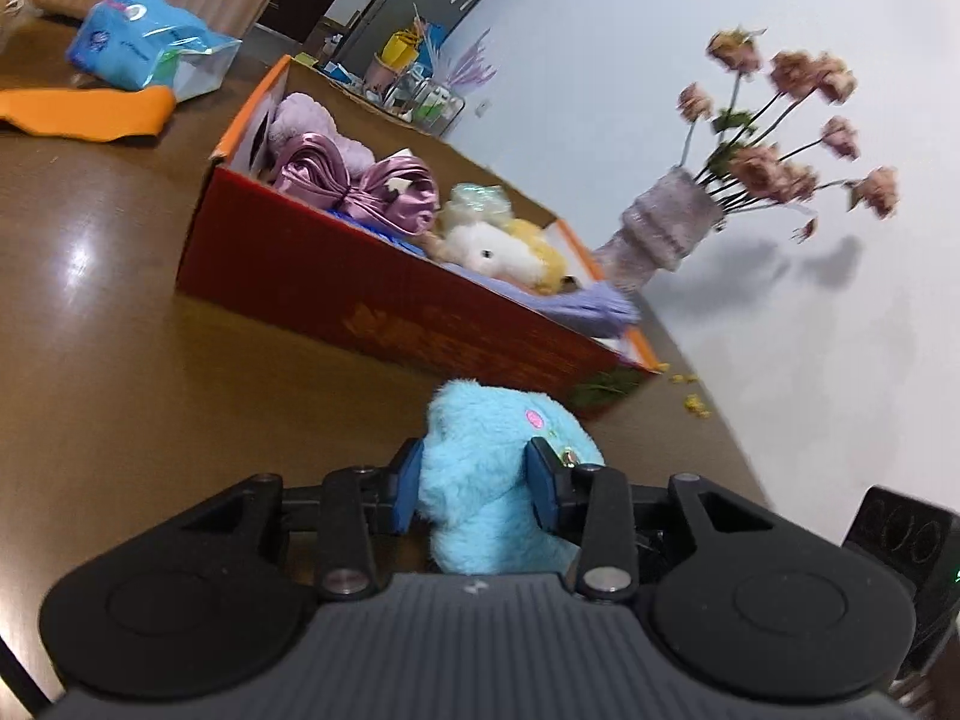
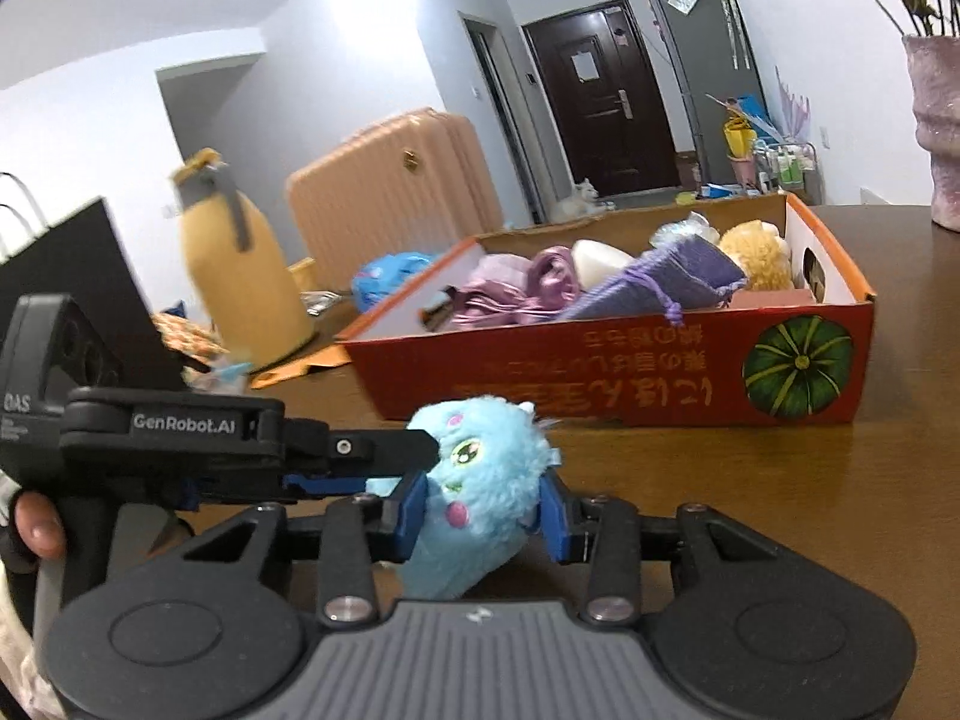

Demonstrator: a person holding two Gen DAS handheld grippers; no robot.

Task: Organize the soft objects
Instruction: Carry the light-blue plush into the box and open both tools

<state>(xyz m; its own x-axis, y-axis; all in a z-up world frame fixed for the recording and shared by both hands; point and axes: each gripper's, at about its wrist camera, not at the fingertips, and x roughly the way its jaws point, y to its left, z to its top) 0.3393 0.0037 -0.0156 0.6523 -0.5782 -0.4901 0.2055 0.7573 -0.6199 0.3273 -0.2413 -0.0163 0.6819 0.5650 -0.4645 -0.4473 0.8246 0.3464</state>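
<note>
Gripping that fuzzy blue plush toy with both tools at once, that's where you are. Your left gripper has its blue pads squeezed into the toy's fur from either side, and your right gripper does the same lower on the body, pads sunk into the fluff. In the right wrist view you can see the left tool coming in from the left, its black finger tip touching the toy's head beside the green eye, with your hand on its handle.

Taking the red cardboard box as the landmark: the toy sits just in front of its long printed wall, near the end with the green pumpkin picture, over the brown table. Whether it rests on the wood or is lifted, I can't tell.

Inside the box are a shiny pink satin bundle, a pale lilac plush behind it, a white-and-yellow plush and a purple drawstring pouch lying across the near edge. Past the pumpkin end stands a glittery vase of pink flowers. Beyond the far end lie a blue plastic packet and an orange cloth, with a yellow flask nearby.
</note>
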